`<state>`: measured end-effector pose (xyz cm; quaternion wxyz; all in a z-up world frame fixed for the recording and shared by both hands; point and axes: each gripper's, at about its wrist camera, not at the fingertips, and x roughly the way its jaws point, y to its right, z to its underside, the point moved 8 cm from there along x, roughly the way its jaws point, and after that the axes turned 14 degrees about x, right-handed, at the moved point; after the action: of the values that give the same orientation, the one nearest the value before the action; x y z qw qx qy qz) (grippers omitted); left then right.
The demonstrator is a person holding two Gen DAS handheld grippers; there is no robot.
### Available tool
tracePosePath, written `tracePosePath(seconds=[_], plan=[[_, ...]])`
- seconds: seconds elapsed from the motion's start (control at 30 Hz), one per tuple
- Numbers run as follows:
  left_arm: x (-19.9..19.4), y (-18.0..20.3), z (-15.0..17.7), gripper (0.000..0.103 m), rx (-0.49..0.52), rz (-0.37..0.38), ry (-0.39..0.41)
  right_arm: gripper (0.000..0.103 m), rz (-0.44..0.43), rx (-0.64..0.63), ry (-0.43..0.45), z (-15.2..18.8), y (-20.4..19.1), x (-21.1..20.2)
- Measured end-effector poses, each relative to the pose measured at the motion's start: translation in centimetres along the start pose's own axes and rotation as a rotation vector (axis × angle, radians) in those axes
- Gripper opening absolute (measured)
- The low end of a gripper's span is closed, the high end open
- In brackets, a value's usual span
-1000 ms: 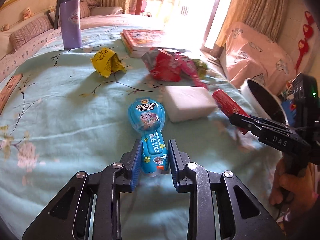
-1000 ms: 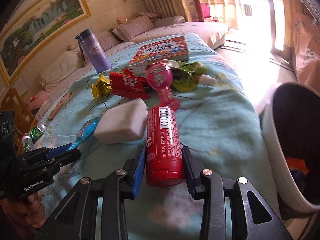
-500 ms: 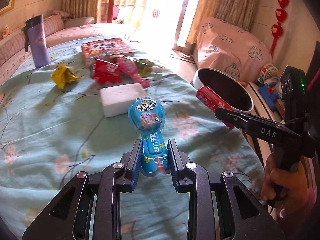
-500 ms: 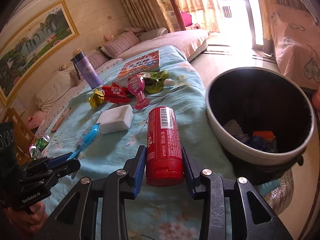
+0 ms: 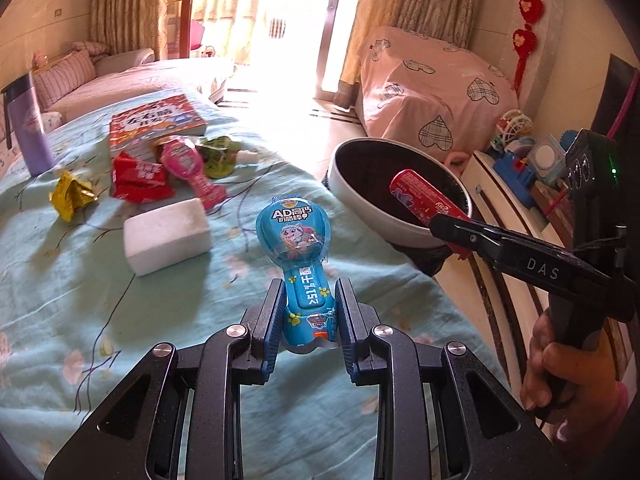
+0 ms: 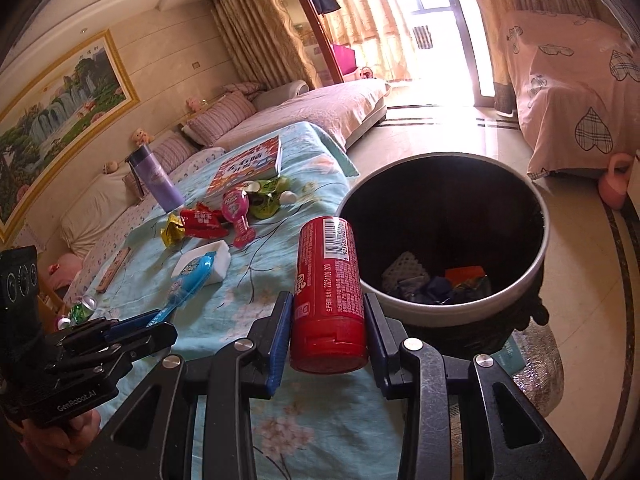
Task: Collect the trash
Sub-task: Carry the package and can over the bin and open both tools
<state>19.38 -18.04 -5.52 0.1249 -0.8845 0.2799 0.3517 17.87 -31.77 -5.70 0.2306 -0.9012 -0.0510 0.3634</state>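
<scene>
Over the floral bedspread (image 5: 80,280), left tongs (image 5: 308,316) grip blue packet (image 5: 298,240), right tongs (image 6: 326,328) red tube (image 6: 328,280).

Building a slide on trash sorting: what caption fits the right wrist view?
Right gripper holds a red tube beside the open bin; wrappers litter the blue tablecloth.

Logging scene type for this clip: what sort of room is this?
Most likely a home living room: a cushioned sofa along the wall, a framed landscape painting above it, and curtained glass doors. A trash bin stands beside the cloth-covered table.
</scene>
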Motion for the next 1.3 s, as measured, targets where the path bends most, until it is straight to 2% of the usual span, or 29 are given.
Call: tracePosePath(seconds=[0.77,1.3], plan=[[5.4,5.1,-6.8,0.024,0.105,0.074,-0.004,0.035,0.065,0.078,0.057,-5.1,6.1,-0.4],[8.6,6.1,-8.7,0.024,0.135,0.093,-0.039,0.035,0.082,0.093,0.041,-7.0,7.9,1.2]])
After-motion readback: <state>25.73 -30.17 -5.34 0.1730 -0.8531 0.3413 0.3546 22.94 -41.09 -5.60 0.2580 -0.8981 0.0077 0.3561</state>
